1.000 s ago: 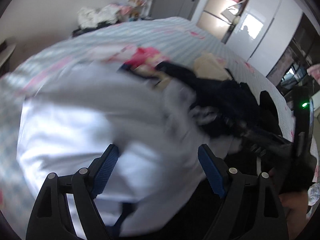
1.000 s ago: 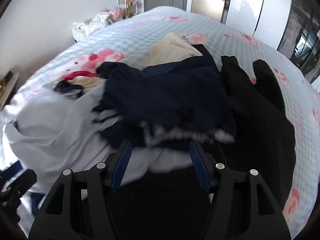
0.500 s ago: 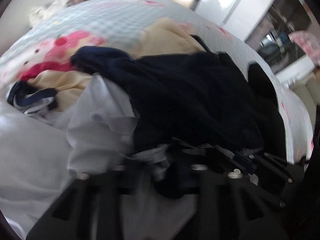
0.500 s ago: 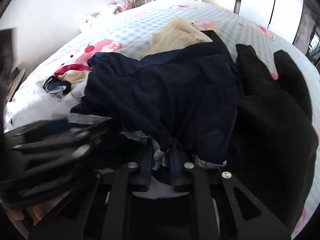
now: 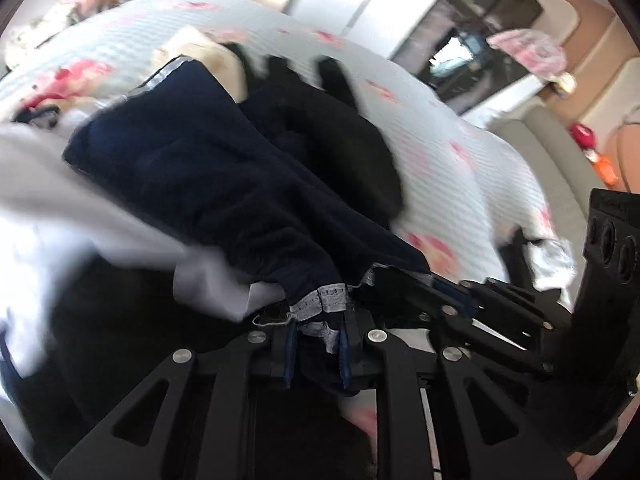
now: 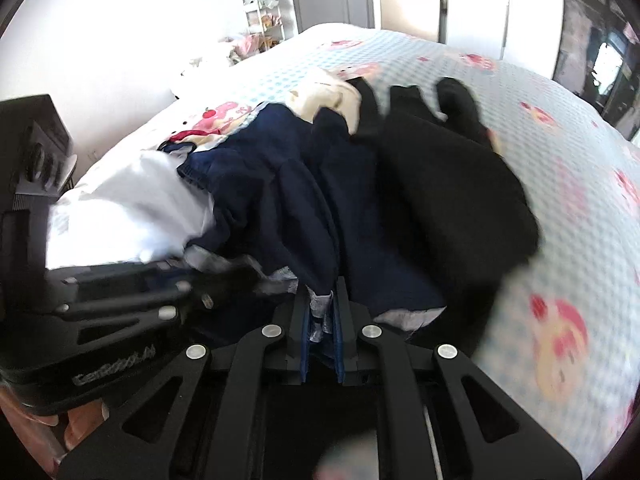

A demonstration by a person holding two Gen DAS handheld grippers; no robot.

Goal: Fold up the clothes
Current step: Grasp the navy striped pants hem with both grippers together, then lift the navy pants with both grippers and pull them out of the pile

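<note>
A navy garment with grey trim (image 5: 208, 168) lies in a pile of clothes on the bed; it also shows in the right wrist view (image 6: 280, 200). My left gripper (image 5: 318, 344) is shut on its grey-trimmed hem. My right gripper (image 6: 322, 340) is shut on the same hem a short way along. The two grippers sit side by side, each seen in the other's view. A white garment (image 5: 80, 208) lies under the navy one on the left, also in the right wrist view (image 6: 132, 204). A black garment (image 6: 452, 184) lies to the right.
A cream garment (image 6: 332, 96) lies behind the pile. The bed (image 6: 560, 168) has a pale checked cover with pink prints. A grey sofa (image 5: 552, 160) stands beyond the bed's right side. A door and shelf (image 6: 260, 8) are at the far wall.
Both grippers went from open over the pile to shut on the navy garment's hem. The navy garment has been pulled toward me and stretched out; the left view has swung right.
</note>
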